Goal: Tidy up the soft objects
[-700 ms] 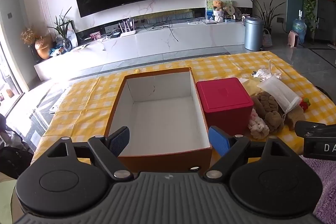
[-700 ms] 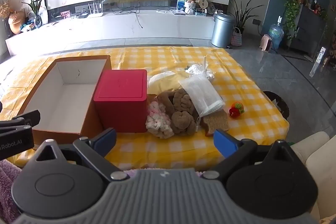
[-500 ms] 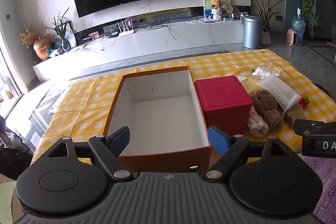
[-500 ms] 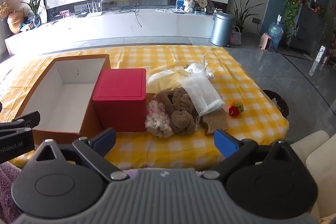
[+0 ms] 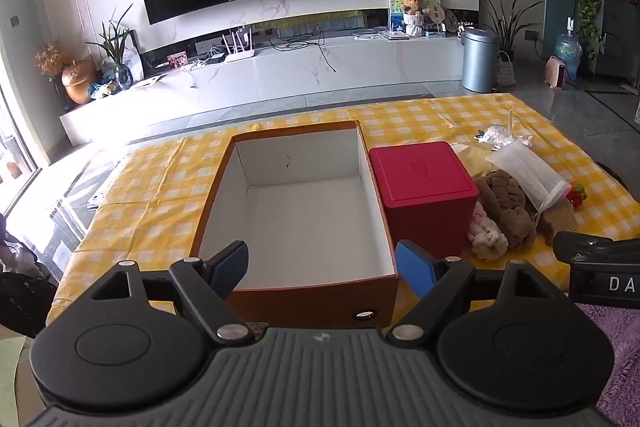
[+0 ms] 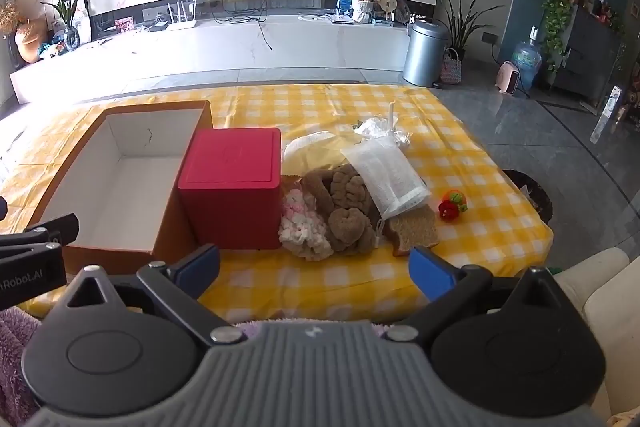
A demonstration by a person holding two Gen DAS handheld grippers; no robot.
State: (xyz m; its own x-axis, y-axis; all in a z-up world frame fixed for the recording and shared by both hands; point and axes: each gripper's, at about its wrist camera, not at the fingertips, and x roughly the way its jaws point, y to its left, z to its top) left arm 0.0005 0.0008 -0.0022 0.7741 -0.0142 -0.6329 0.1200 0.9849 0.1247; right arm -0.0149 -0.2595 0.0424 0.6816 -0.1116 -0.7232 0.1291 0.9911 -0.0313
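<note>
Brown plush toy [image 6: 344,203] looks soft, light; pinch its fat middle; your right gripper [image 6: 314,269] and left gripper [image 5: 322,267] gape wide, holding nothing.

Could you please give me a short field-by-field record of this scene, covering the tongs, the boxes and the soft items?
left tongs: open, holding nothing
right tongs: open, holding nothing
carton: open, nothing inside
red box: lid on, right of carton
soft pile: right of red box, on the cloth
pile contents: brown plush, pink-white plush, mesh bag, bread toy
small red toy: apart, right of pile
</note>
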